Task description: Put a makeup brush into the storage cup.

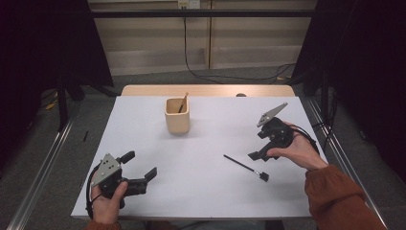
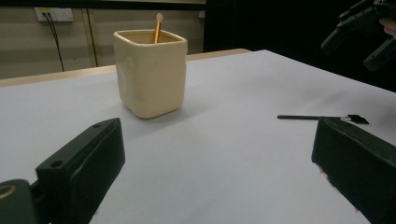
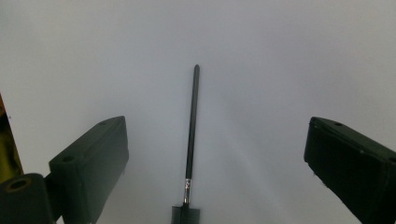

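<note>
Recording lab, black curtains [image 1: 43,43] at both sides, white-covered table [image 1: 206,191] mid-frame, metal rails [image 1: 38,167] lower left, wall socket [image 1: 187,4] top centre

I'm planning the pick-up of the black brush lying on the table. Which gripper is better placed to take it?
The right gripper. It hangs just beside the brush, open, with the brush lined up between its jaws. The left gripper sits far across the table.
</note>
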Demonstrator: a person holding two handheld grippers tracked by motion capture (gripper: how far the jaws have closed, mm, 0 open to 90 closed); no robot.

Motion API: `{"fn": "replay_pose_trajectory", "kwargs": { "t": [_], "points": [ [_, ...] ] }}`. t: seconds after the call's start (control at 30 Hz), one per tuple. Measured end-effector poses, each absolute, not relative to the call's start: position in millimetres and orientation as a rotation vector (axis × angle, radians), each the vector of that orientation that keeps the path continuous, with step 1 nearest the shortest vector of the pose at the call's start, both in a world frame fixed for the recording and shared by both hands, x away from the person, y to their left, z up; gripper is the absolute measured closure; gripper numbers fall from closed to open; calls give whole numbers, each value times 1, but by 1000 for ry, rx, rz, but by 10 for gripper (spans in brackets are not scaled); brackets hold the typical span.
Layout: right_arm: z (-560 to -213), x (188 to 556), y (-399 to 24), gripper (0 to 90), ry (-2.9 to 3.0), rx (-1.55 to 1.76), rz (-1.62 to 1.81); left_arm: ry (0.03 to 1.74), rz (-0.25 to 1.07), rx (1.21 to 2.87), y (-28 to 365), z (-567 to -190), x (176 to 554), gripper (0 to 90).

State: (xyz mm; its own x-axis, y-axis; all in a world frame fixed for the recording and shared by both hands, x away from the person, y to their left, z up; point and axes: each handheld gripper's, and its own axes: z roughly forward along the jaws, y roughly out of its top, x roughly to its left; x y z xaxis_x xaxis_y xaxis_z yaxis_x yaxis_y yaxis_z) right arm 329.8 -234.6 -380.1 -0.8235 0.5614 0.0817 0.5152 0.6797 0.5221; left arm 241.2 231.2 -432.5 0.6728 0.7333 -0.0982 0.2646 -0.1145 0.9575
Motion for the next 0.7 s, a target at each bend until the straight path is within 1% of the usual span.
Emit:
{"fn": "replay_pose_trajectory", "kwargs": {
  "t": [0.1,0.33,0.47,0.63,0.67,0.7],
  "points": [
    [-381,330,-232,55,2823,889,776,813,487,1687,231,-432,241,26],
    [-387,335,-228,131,2945,894,602,816,485,1690,231,-433,241,26],
    [-395,338,-223,141,3031,899,489,813,482,1691,231,-433,242,26],
    [-401,339,-218,102,3088,872,377,810,479,1699,230,-433,241,26],
    [-403,339,-217,110,3099,877,360,810,479,1701,230,-433,242,26],
    [-404,340,-217,137,3107,880,341,811,477,1701,230,-433,242,26]
  ]
}}
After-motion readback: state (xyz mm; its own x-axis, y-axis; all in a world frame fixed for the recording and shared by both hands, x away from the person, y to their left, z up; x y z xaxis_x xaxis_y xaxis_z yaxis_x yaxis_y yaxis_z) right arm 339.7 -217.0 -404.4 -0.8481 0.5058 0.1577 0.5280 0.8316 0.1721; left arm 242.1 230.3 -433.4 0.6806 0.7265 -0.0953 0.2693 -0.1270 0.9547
